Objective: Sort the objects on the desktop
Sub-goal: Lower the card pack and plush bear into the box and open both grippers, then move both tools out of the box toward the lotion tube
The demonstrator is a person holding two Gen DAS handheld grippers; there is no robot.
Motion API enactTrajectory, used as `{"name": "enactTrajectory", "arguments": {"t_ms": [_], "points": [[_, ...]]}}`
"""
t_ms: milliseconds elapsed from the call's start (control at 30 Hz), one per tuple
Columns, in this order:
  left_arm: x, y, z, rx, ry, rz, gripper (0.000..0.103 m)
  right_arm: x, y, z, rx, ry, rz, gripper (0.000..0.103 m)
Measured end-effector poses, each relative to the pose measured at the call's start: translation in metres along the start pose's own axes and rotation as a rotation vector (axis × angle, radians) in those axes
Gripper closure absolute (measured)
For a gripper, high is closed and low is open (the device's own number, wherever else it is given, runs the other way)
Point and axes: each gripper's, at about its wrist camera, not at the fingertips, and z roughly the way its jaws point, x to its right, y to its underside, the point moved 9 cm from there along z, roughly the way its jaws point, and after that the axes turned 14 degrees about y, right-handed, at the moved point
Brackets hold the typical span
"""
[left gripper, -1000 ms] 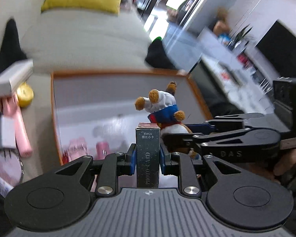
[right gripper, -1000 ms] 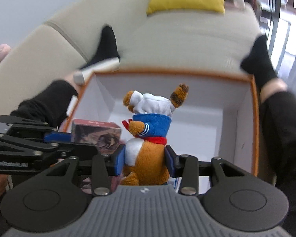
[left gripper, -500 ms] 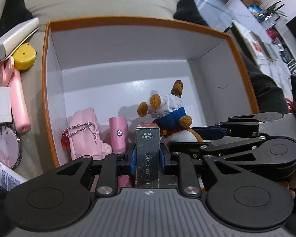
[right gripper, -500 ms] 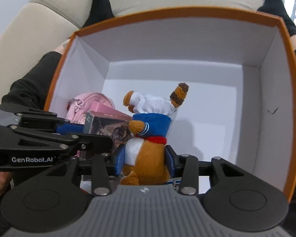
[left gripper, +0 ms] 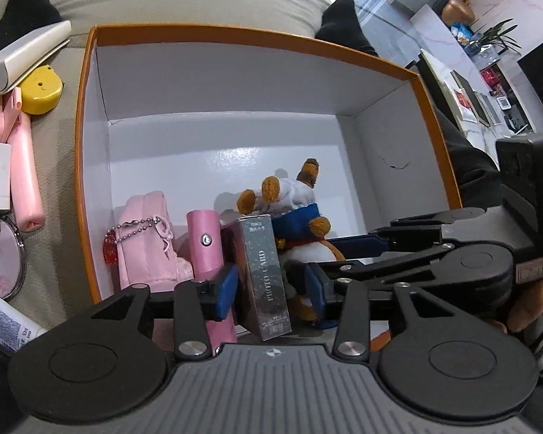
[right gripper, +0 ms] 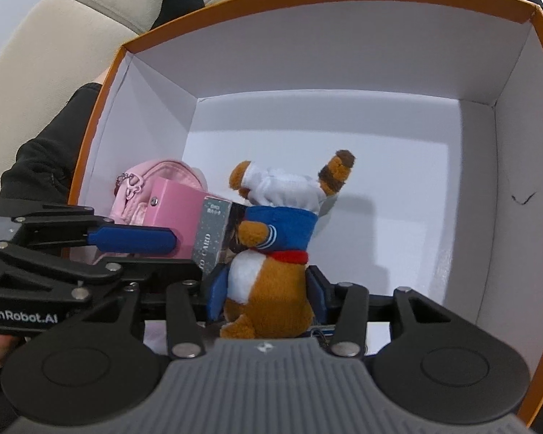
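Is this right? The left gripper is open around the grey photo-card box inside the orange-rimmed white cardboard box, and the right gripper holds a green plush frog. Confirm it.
One error: the toy is no green frog. The right wrist view shows the right gripper holding a brown plush animal in a blue-and-white sailor outfit. The rest stands: the left gripper is open around the grey photo-card box, inside the orange-rimmed white cardboard box.

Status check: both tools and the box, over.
Left tool open, photo card box loose between pads. Right tool shut on plush. Both inside orange box, pink pouch close left.
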Motion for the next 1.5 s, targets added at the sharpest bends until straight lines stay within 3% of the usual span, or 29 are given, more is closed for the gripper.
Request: {"name": "enactTrajectory", "arguments": {"t_ms": [233, 400, 733, 1167, 1500], "points": [[-0.001, 0.008, 0.001, 0.009, -0.032, 0.028, 0.071, 0.001, 0.003, -0.004, -0.023, 0.015, -0.010, 0.055], [-0.006, 0.010, 0.000, 0.026, -0.035, 0.017, 0.079, -0.006, 0.002, -0.001, -0.040, -0.017, 0.054, 0.059], [-0.002, 0.007, -0.022, 0.109, -0.024, 0.018, 0.079, -0.022, 0.007, 0.008, -0.013, 0.051, -0.023, 0.058], [0.009, 0.005, -0.053, 0.223, 0.001, 0.070, 0.079, -0.022, 0.002, -0.008, 0.077, 0.176, -0.106, 0.047], [0.000, 0.008, -0.094, 0.314, -0.044, 0.083, 0.079, -0.029, -0.001, -0.034, 0.144, 0.174, -0.154, 0.044]]}}
